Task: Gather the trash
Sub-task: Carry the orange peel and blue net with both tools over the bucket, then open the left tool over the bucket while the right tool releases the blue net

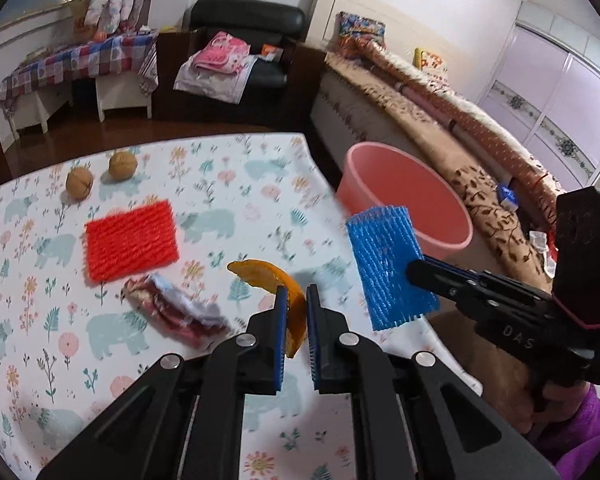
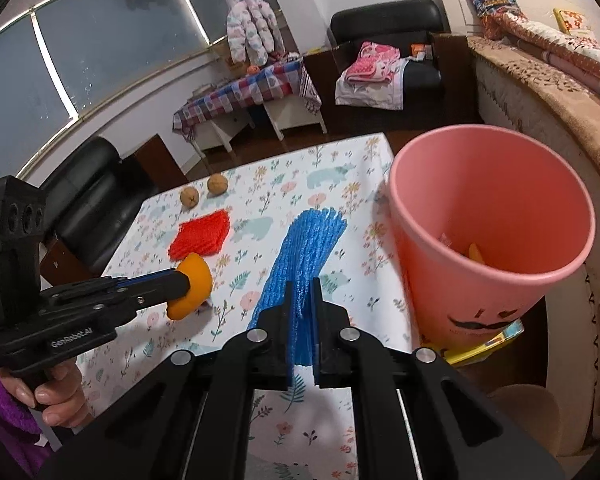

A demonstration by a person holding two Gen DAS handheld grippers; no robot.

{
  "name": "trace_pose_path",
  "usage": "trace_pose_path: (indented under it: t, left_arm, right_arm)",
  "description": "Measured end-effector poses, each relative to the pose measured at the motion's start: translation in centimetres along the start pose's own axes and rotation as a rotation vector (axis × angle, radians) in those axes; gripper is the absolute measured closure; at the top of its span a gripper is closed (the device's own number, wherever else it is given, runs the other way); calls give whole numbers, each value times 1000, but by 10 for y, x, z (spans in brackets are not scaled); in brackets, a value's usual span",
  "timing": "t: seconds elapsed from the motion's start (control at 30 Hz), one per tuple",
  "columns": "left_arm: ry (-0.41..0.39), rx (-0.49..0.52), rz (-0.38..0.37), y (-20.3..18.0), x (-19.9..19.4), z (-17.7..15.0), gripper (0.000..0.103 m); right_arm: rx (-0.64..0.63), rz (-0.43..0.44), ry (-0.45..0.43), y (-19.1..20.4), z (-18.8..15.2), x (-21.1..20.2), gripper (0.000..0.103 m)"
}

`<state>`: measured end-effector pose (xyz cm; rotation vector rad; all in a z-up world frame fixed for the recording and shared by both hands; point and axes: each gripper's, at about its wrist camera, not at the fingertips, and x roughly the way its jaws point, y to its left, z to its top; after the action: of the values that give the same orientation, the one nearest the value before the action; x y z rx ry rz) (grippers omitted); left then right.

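My left gripper (image 1: 297,300) is shut on an orange peel (image 1: 260,274) and holds it above the flowered tablecloth; it also shows in the right wrist view (image 2: 184,280) with the peel (image 2: 194,286). My right gripper (image 2: 302,296) is shut on a blue foam net (image 2: 308,248), held above the table next to the pink bin (image 2: 492,240). In the left wrist view the right gripper (image 1: 414,270) holds the blue net (image 1: 388,268) in front of the bin (image 1: 404,196). The bin holds some scraps, one of them orange.
On the tablecloth (image 1: 220,184) lie a red foam net (image 1: 131,242), a crumpled red and white wrapper (image 1: 176,312) and two walnuts (image 1: 80,184) (image 1: 123,165). A bed (image 1: 460,120) runs along the right, behind the bin. A black armchair (image 2: 88,208) stands left of the table.
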<state>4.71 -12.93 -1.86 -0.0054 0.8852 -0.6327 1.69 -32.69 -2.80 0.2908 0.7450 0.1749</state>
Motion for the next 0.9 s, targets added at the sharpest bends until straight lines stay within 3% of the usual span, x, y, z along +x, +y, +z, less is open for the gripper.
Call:
trace_pose_path:
  t: [0.4, 0.9]
  left_arm:
    - [-75, 80, -59, -51, 11, 48, 94]
    - [-47, 181, -142, -127, 78, 83, 94]
  right_arm:
    - [95, -103, -113, -52, 26, -32, 96]
    - [200, -218, -148, -117, 32, -37, 96]
